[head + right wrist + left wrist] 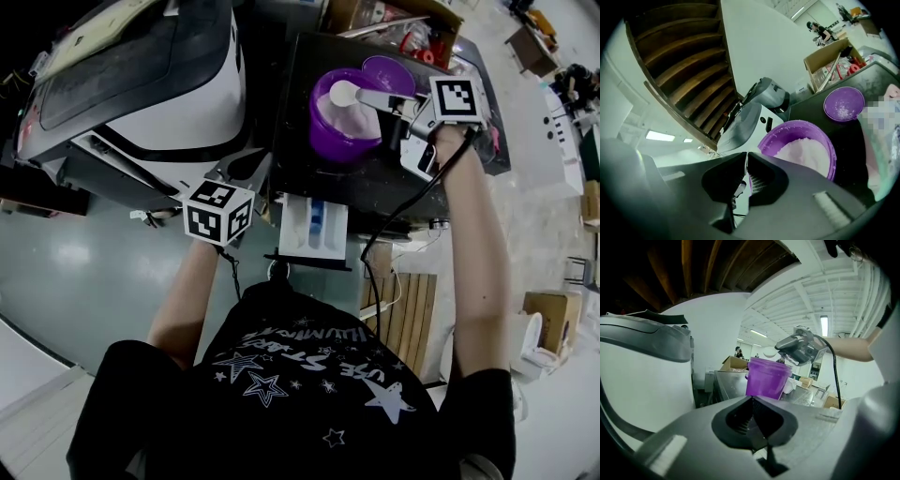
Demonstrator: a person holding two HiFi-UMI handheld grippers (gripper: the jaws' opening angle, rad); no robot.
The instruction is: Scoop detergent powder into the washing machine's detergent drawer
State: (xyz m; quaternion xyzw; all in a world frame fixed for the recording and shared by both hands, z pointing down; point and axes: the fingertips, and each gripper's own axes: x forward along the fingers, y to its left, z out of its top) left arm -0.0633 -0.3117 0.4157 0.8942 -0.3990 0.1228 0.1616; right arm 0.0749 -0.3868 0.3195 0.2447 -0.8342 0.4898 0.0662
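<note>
Right gripper (745,157) clamping scoop (344,92) over purple tub (327,141), lid (389,73) beside, left gripper (751,401) closed

Head view steeply downward, both gripper views sharing purple tub (766,378)

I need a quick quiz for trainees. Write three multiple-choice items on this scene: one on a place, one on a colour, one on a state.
1. Where does the lid lie relative to the tub?
A. On it
B. Beside it, on the dark top
C. Under it
2. What colour is the tub?
A. Purple
B. Green
C. Red
3. The drawer is:
A. Shut
B. Pulled open
C. Missing

B: the lid lies flat next to the tub.
A: its wall is purple.
B: it juts out and its compartments show.
</note>
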